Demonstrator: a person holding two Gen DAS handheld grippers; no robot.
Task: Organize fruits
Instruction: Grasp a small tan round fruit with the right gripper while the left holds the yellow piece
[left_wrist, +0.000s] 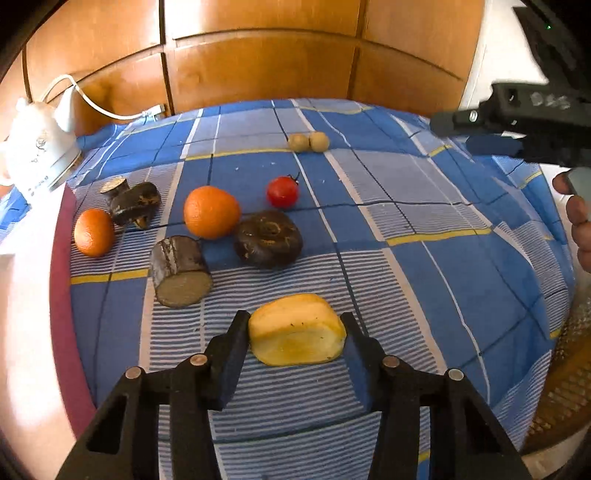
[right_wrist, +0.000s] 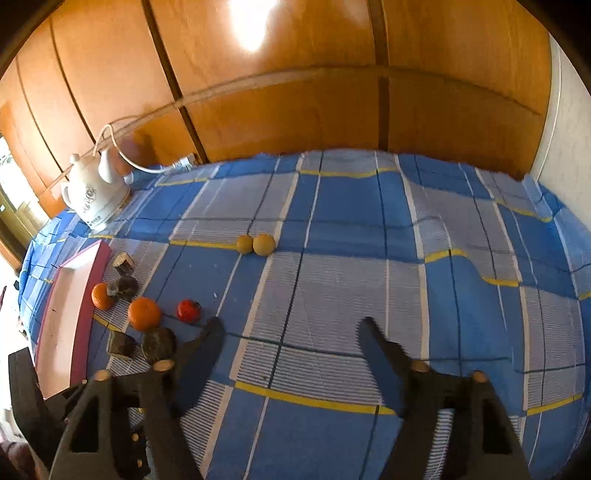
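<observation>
Left wrist view: the left gripper (left_wrist: 297, 334) has its fingers clenched on a yellow fruit piece (left_wrist: 296, 335), low over the blue checked bedspread (left_wrist: 424, 277). Beyond lie two oranges (left_wrist: 211, 211), a tomato (left_wrist: 282, 191) and dark cut pieces (left_wrist: 268, 238). A pink-rimmed tray (left_wrist: 59, 258) sits at the left edge — its contents are out of sight.

Right wrist view: the right gripper (right_wrist: 290, 325) hovers, fingers released and spread, grasping nothing. Two small round tan fruits (right_wrist: 256, 244) touch each other mid-bedspread; the tray's visible part looks bare.
</observation>
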